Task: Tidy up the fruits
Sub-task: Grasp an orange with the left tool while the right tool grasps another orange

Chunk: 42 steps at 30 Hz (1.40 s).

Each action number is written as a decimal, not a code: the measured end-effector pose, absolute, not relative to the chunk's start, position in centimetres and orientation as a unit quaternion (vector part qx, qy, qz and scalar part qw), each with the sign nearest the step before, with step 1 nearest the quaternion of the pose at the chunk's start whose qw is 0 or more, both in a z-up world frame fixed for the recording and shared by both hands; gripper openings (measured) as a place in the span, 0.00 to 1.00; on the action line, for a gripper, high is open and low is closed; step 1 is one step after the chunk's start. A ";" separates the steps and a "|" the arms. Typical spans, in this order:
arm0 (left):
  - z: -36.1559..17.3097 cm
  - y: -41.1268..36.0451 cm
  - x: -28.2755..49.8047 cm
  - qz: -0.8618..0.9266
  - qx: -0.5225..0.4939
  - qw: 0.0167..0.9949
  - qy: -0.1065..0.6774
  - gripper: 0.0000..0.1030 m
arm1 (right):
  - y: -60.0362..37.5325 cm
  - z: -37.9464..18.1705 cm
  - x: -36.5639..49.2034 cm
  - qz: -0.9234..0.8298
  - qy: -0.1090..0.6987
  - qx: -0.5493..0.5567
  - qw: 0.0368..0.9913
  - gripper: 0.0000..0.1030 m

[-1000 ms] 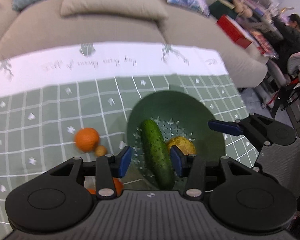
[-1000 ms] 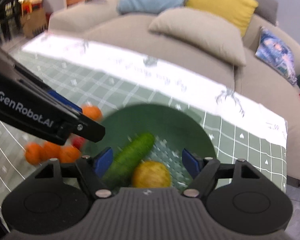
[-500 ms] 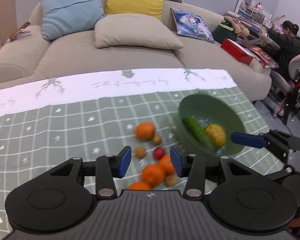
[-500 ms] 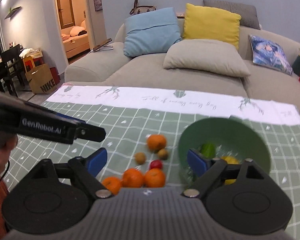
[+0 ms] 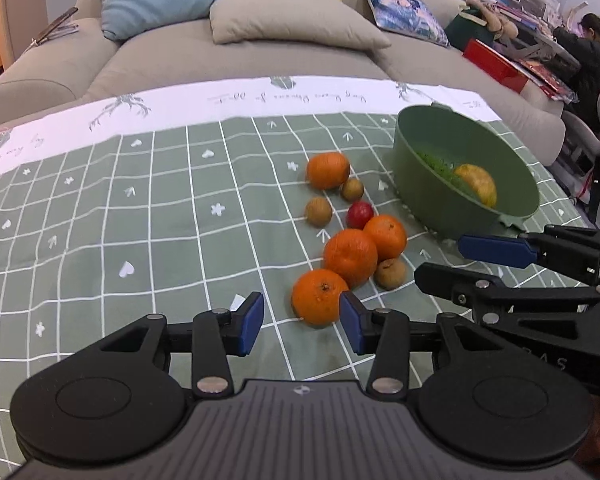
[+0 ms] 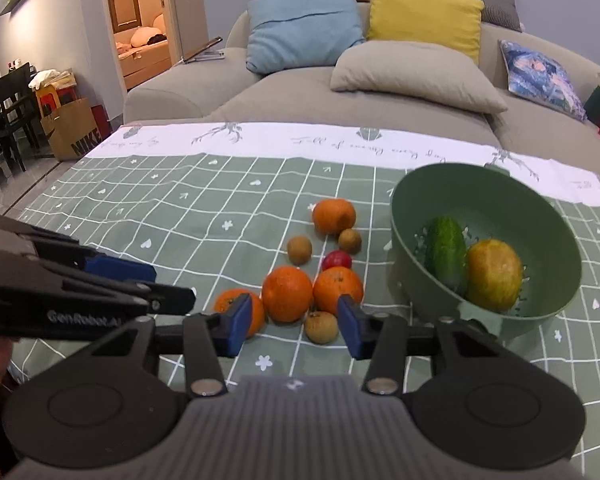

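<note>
Both tools hover low over the worktop (image 5: 148,208), draped in a green checked cloth (image 6: 220,216) with a white border. The left tool (image 5: 301,322) sits part-open with nothing pressed between its blue pads; the nearest orange (image 5: 319,296) lies just beyond its right pad, on the cloth. The right tool (image 6: 294,326) has just been closing and now stands at a narrow gap, empty, pads clear of everything. A small brown fruit (image 6: 321,327) lies on the cloth just ahead of that gap.

Out on the cloth, the loose fruit huddles in a cluster: two more oranges (image 6: 287,294) touching side by side, a small red fruit (image 6: 337,259) just behind them, two more little brown ones and a fourth orange (image 6: 334,216) at the far end. Beside the cluster, to its right, stands the green colander bowl (image 6: 415,216), and inside it a cucumber (image 6: 445,254) leans next to a yellow-orange fruit (image 6: 493,274), the two touching.

From the left wrist view the right tool reaches in from the right edge, near the bowl's front rim. A beige sofa (image 6: 300,92) with cushions fills the background.
</note>
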<state>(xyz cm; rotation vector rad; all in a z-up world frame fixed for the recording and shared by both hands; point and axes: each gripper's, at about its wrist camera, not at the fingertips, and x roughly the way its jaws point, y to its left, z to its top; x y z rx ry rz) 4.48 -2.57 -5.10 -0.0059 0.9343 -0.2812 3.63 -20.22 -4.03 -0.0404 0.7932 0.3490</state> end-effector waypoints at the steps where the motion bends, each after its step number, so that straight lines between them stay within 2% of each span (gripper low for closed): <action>1: -5.4 -2.6 4.6 -0.137 -0.005 0.882 0.450 0.50 | -20.2 -4.2 3.7 0.169 0.384 -0.022 0.907 0.41; 5: -6.6 -3.1 4.8 -0.141 -0.002 0.881 0.452 0.47 | -19.8 -5.0 4.4 0.174 0.384 -0.038 0.906 0.39; 14: -8.8 -4.6 5.3 -0.154 0.048 0.878 0.451 0.48 | -20.5 -6.7 6.2 0.176 0.402 -0.038 0.898 0.40; 23: -9.8 -6.1 5.8 -0.168 0.088 0.879 0.437 0.54 | -20.7 -7.2 6.8 0.188 0.401 -0.022 0.896 0.40; 26: -10.1 -6.1 6.1 -0.168 0.083 0.878 0.441 0.54 | -20.4 -7.2 6.6 0.195 0.398 -0.030 0.896 0.40; 28: -10.1 -6.0 6.1 -0.174 0.080 0.877 0.440 0.49 | -20.2 -7.3 6.6 0.197 0.399 -0.034 0.895 0.40; 35: -9.6 -4.6 6.0 -0.153 0.072 0.879 0.445 0.48 | -19.6 -7.2 6.8 0.198 0.395 -0.052 0.895 0.40; 42: -8.3 -1.0 6.8 -0.105 0.010 0.883 0.457 0.48 | -17.1 -8.0 6.8 0.213 0.382 -0.137 0.889 0.40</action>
